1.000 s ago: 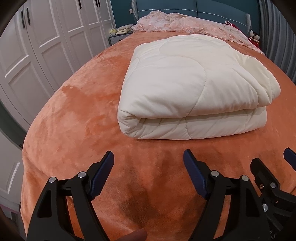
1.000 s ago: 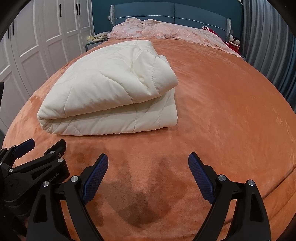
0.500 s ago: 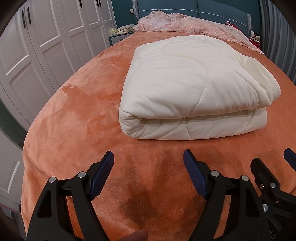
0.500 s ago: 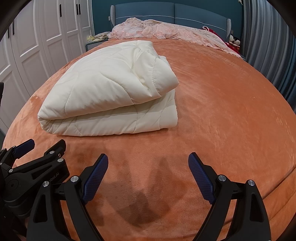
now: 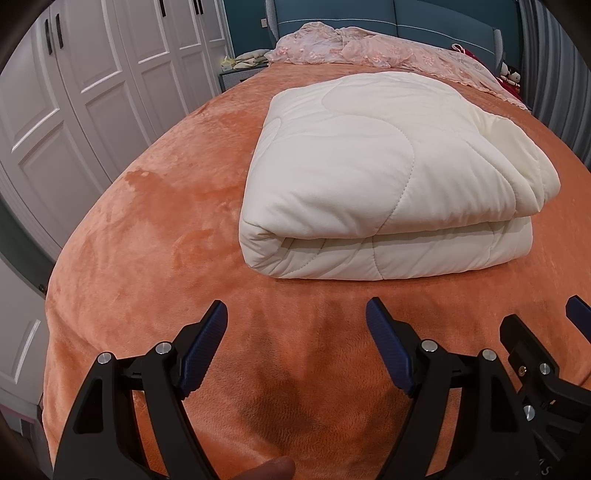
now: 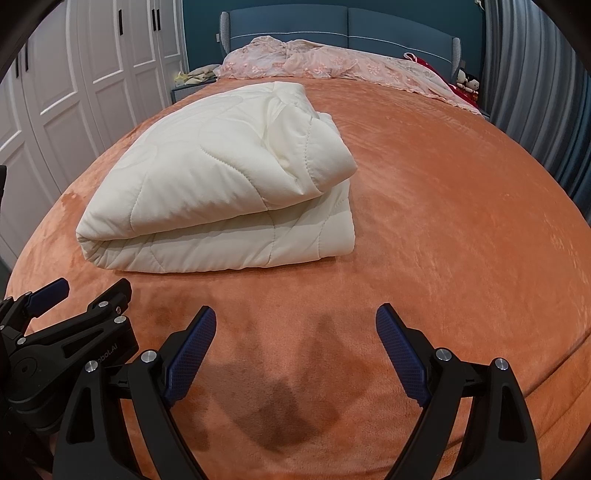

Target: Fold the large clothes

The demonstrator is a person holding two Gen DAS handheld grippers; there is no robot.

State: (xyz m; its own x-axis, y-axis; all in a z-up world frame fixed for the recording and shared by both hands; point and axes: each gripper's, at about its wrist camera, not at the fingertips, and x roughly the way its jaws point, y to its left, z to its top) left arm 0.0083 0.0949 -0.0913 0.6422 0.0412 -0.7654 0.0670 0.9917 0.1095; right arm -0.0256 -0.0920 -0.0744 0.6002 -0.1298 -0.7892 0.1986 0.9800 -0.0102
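Nearest to us, the left tool (image 5: 295, 339) and the right tool (image 6: 295, 347) hang side by side over the foot end of the bed (image 5: 147, 258), fingers apart, nothing between them. Both point down at the bare orange cover; neither touches cloth.

Beyond the tools, well apart from them, lies the cream quilt (image 5: 388, 177). It sits on the bed's left half, already doubled over into a thick, puffy bundle with its rounded fold toward us. In the right view its right-hand end (image 6: 314, 158) looks looser, the upper layer bulging out past the lower.

Past the quilt, at the head of the bed, a pink lace spread (image 6: 332, 62) lies crumpled against the blue headboard (image 6: 351, 26). White wardrobe doors (image 5: 92, 74) stand left of the bed.

Our reading: folding looks largely done, and we are between grasps. If another fold is wanted, both tools must reach forward to the quilt's near edge, close on both layers together, and carry them over evenly. The bulk may slip out of a shallow pinch.
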